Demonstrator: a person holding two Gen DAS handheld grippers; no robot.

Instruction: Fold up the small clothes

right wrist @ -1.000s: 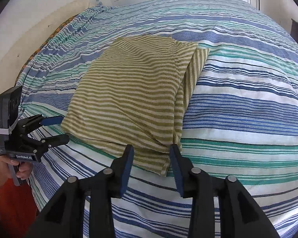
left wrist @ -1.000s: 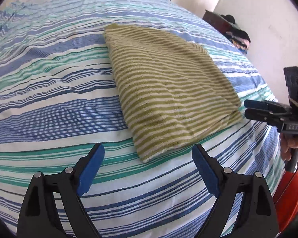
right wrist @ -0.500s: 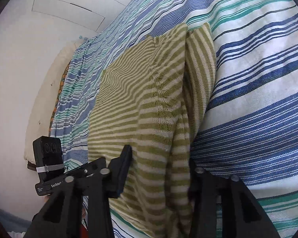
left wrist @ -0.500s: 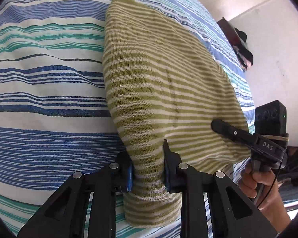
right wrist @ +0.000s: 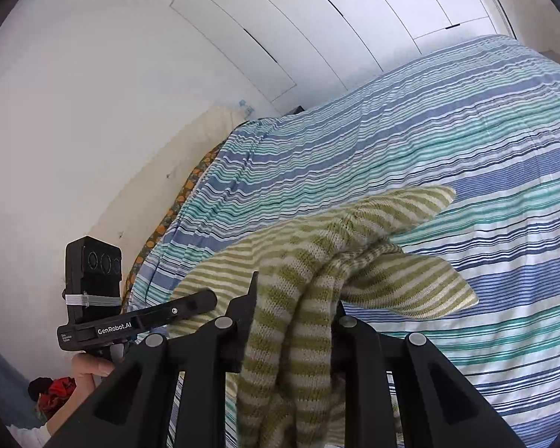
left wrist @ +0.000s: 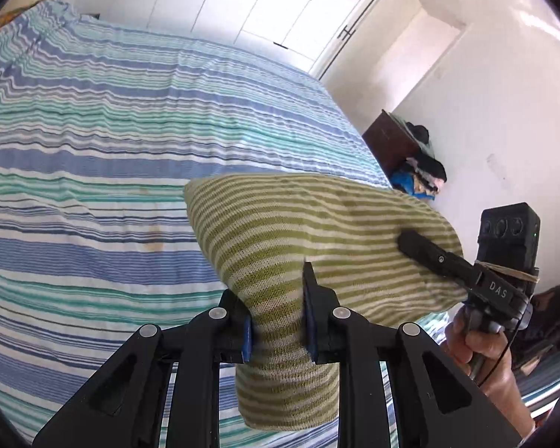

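Held off the bed (left wrist: 93, 171), at lower centre of both wrist views: a folded top (left wrist: 317, 231), green-and-cream striped knit. Gripped at its near edge by both grippers, one toward each end.

In the left wrist view, left gripper (left wrist: 276, 326) at bottom centre, fingers (left wrist: 247, 332) having just closed and now clamped on the top, cloth bunched between the blue pads and drooping below them. Right gripper (left wrist: 410, 240) entering from the right edge of that frame, one dark finger lying across the cloth, a hand (left wrist: 478, 351) on its handle at lower right. Far fold of the top stretched level across mid-frame, clear of the bedspread.

In the right wrist view, right gripper (right wrist: 293, 332) at bottom centre, also just closed, pinched on a thick wad of layers that hung down past the lower edge. Two loose corners of the top (right wrist: 410, 283) fanned out to the right, above the sheet. Left gripper (right wrist: 205, 300) at lower left, finger reaching onto the cloth, a hand (right wrist: 89, 369) beneath it.

Blue, teal and white striped bed filling the middle of both frames. White wardrobe doors (left wrist: 265, 3) along the top. Dark cabinet (left wrist: 388, 142) with a clothes pile (left wrist: 425, 171) against the wall at right in the left wrist view.
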